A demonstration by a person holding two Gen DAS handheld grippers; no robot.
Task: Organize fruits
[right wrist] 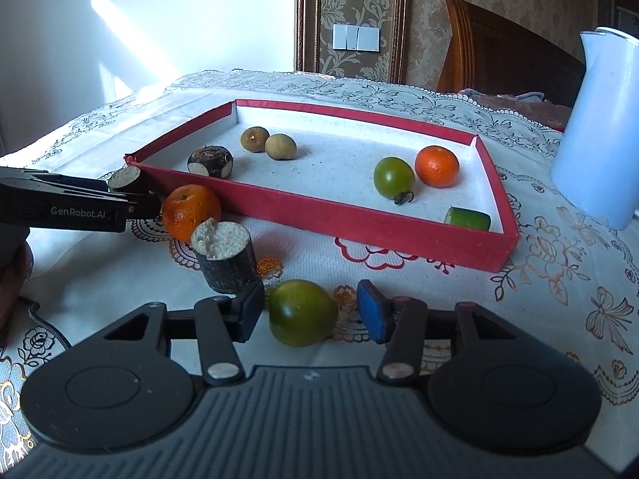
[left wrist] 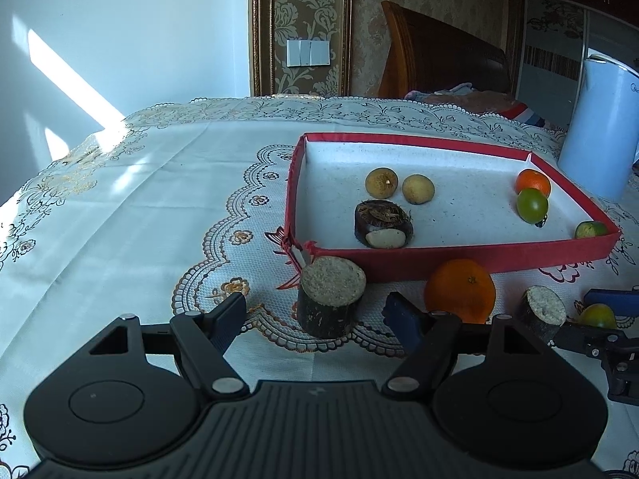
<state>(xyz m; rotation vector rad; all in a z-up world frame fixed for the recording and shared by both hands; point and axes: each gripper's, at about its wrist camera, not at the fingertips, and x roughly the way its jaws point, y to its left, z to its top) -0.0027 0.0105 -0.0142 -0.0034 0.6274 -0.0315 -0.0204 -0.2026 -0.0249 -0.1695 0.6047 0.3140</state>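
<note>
Jaws, right gripper (right wrist: 310, 311): partly closed around a green tomato (right wrist: 302, 312) at lower centre of the right wrist view; the black pad sits just beside its left flank, the blue pad stands a little clear of its right, so nothing is clamped.

Jaws, left gripper (left wrist: 317, 315): apart and empty, a dark cut stalk piece (left wrist: 330, 302) standing on end between and just beyond the tips, untouched.

Red tray (right wrist: 399, 228): shallow, white-lined, mid-frame on the lace-covered counter (right wrist: 559, 279). Judged the collecting place for the fruit. Contents:
- two tan round fruits (right wrist: 268, 143), touching, upper left of tray;
- dark water chestnut (right wrist: 210, 161) (pale patch showing), near the left corner;
- green tomato (right wrist: 393, 177) and mandarin (right wrist: 437, 166), side by side at right;
- green cut piece (right wrist: 467, 218) against the near right wall.

Loose on the counter, in front of the tray:
- orange (right wrist: 191, 210), left of centre;
- second stalk piece (right wrist: 225, 257), just beside the black pad of the right gripper;
- the tomato between the right jaws.

White kettle (right wrist: 599, 127): right edge, clear of the work.

Judgement: both grippers angle downward at the loose items (each addressed from the near side, tray beyond), suiting a lift forward over the low wall.
</note>
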